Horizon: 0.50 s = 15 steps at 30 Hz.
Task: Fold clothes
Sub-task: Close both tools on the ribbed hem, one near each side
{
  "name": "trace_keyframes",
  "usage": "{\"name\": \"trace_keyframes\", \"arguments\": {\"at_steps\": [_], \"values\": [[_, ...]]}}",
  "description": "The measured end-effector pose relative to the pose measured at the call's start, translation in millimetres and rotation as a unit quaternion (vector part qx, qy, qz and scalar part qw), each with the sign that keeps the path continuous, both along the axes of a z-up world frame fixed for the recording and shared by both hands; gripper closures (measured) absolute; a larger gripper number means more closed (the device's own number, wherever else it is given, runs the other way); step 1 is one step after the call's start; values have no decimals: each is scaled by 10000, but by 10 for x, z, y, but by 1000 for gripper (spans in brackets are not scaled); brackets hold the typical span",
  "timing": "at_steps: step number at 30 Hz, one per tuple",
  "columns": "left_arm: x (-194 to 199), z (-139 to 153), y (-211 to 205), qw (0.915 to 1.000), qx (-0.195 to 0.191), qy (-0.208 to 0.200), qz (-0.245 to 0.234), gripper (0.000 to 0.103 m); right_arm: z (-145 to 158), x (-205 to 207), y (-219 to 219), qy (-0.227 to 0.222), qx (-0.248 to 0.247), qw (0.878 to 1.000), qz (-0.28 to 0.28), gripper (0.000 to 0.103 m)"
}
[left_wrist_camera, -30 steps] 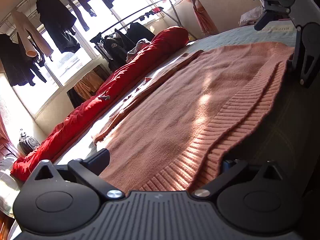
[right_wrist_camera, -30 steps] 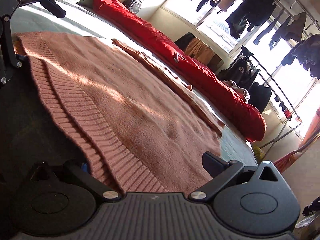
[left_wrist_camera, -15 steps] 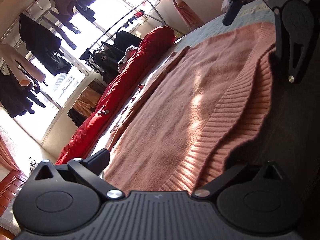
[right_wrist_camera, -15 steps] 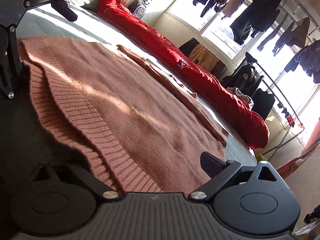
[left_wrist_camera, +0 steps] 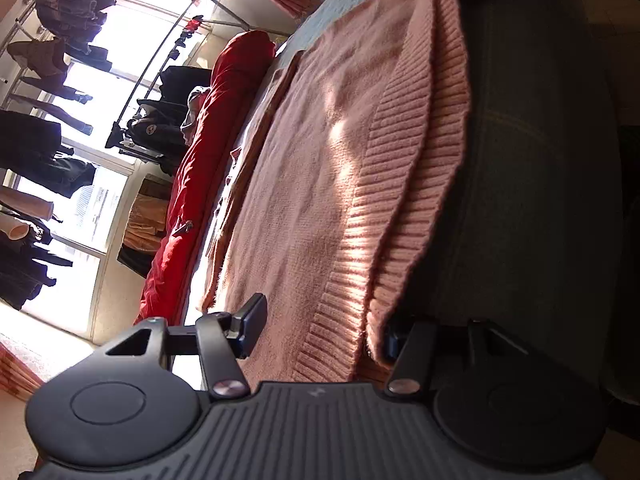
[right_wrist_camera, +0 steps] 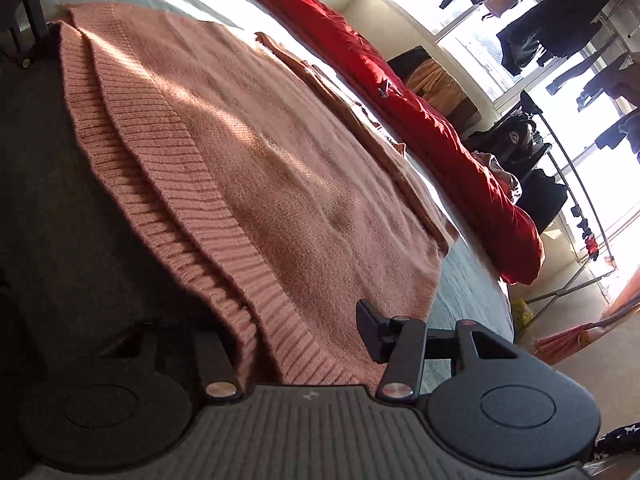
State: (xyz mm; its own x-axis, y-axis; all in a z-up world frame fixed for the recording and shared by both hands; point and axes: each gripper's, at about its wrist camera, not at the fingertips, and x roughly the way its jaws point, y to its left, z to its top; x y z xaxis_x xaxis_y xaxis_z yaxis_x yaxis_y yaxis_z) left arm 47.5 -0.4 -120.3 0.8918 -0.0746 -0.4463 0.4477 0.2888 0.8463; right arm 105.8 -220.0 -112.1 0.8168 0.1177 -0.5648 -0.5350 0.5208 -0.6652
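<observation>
A pink knit sweater [left_wrist_camera: 320, 160] [right_wrist_camera: 260, 140] lies flat on the bed, its ribbed hem [left_wrist_camera: 400, 168] hanging over the near edge. My left gripper [left_wrist_camera: 324, 334] straddles one hem corner: one finger sits on top of the knit and the other is under the drooping rib. At the other corner my right gripper [right_wrist_camera: 296, 336] stands the same way, its left finger hidden under the fabric. Both pairs of jaws are half closed around the hem with a gap still between them. The left gripper [right_wrist_camera: 28, 8] also shows far off in the right wrist view.
A red duvet [left_wrist_camera: 208, 152] [right_wrist_camera: 420, 120] lies rolled along the far side of the bed. Grey-blue sheet [right_wrist_camera: 468, 280] shows beyond the sweater. A clothes rack [right_wrist_camera: 560, 140] with dark garments stands by the bright windows. The dark bed side [left_wrist_camera: 520, 160] drops away below the hem.
Both grippers have rolled sideways and pushed further onto the hem. Their fingers have narrowed from wide open to about half the gap, with the rib between them.
</observation>
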Motion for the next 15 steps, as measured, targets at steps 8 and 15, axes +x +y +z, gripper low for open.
{"name": "trace_keyframes", "arguments": {"at_steps": [8,15], "values": [[45,-96,-214,9980,433,42,-451,49,-69,-46,164,-278,-307,9982,429,46],[76,-71,-48,9992,392,123,-8,49,-58,-43,2,-307,-315,9984,350,46]]}}
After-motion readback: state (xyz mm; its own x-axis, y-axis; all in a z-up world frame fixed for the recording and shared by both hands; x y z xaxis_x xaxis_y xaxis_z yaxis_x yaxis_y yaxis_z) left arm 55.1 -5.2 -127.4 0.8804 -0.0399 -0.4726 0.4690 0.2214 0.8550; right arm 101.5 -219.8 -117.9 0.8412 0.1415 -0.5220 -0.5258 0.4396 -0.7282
